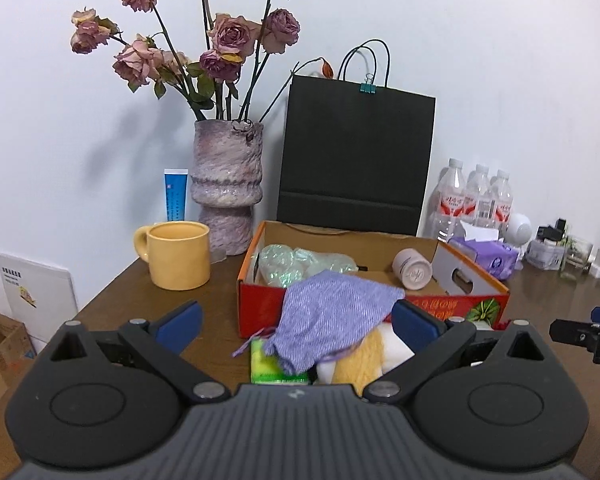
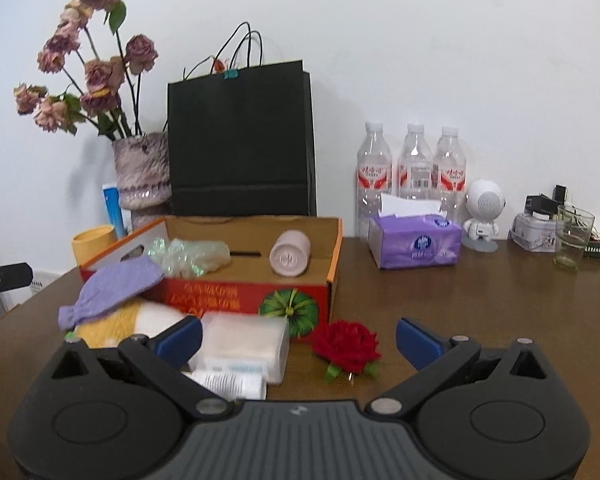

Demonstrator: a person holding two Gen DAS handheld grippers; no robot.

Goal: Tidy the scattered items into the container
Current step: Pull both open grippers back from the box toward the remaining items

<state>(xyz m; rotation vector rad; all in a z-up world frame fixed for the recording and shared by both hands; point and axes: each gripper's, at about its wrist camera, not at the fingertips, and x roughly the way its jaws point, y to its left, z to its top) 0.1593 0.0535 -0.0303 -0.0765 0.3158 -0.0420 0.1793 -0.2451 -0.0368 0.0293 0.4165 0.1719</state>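
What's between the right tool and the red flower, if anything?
Nothing visible. The red flower lies on bare table just ahead of the open right tool, between its fingers' line. The clear plastic box sits to its left, apart from it. The cardboard box stands right behind.

Even indoor light, soft wall shadows, fisheye-curved dark corners

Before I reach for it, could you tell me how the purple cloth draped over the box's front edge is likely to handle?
The purple cloth looks floppy: it sags over the cardboard box wall onto the items below. It probably weighs little, so a pinch should lift it, though it may drag and trail.
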